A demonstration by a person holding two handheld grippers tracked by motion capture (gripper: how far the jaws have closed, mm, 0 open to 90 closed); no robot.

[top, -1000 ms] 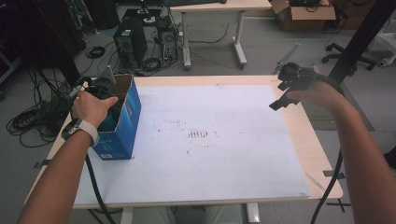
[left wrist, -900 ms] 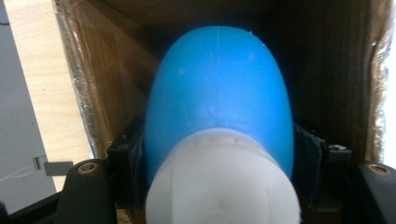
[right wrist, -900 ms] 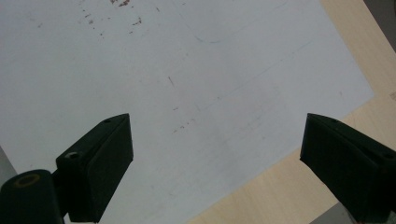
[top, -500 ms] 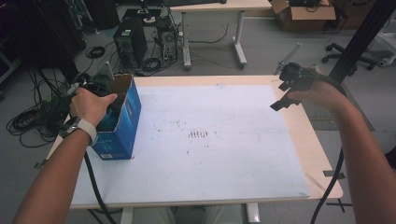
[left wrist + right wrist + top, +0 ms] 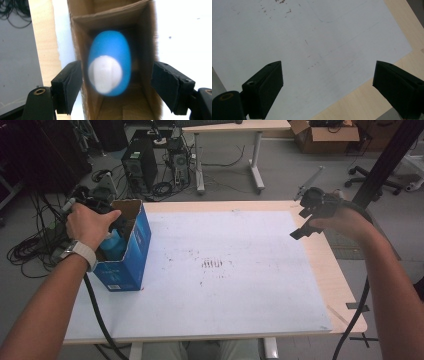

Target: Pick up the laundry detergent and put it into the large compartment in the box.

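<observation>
Bottle (image 5: 109,62), blue w/ white cap, sits inside cardboard box (image 5: 131,251) at left edge of table (image 5: 345,285). Blurry up close in left gripper view: rounded blue body, white cap end-on. Stands upright, long axis straight up-down, cap pointing up toward left gripper (image 5: 116,87). Left gripper's jaws have just been opening; now parted on both sides of bottle, not touching, bottle let go. Jaws hang above box mouth.

High view: box blue outside, brown inside, flaps up; a bit of light-blue bottle (image 5: 114,245) peeks out under left hand (image 5: 90,222). Can't see cap there. Left gripper view looks right down into box, brown walls all round bottle.

Right gripper (image 5: 311,215) held over far right of table, well apart from box. Right gripper view: jaws wide apart, nothing between, just white sheet (image 5: 312,37) w/ small marks, plus wood edge.
</observation>
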